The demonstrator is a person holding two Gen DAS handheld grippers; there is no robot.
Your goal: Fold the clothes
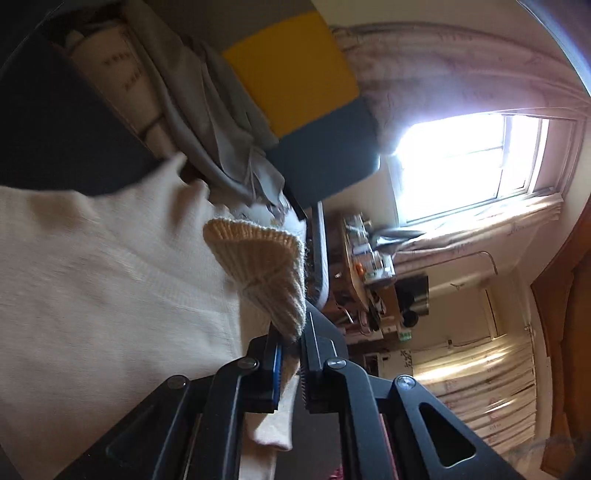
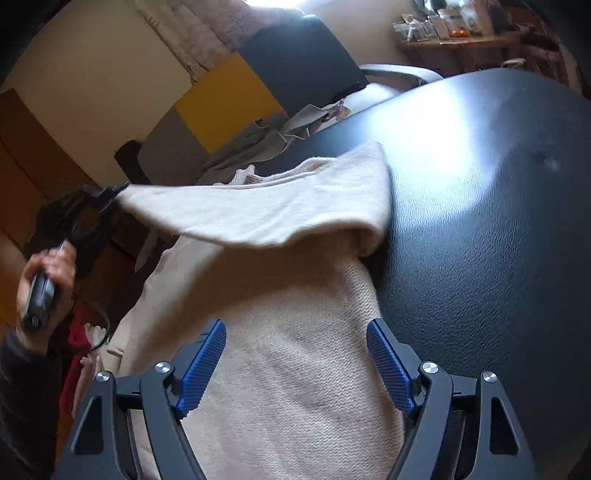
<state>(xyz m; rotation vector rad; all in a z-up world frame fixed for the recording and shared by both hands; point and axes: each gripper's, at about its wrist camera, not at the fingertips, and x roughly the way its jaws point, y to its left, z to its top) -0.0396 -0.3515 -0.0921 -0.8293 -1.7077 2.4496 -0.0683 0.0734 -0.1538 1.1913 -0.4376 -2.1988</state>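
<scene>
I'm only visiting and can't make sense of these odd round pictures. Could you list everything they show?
Sweater: one, cream knit, spread on the table, its sleeve lifted across it.
Ribbed cuff: one, cream, at the sleeve's end.
Table: one, black, under the sweater.
Grey garment: one, crumpled behind the table.
Cushions: yellow, dark and grey panels, behind the grey garment.
Window: one, bright, curtains around it.
Cluttered shelf: one, wooden, far side of the room.
Left gripper: black, shut on the sleeve.
Right gripper: black with blue pads, open above the sweater.
Person's left hand: holds the left gripper's handle.
</scene>
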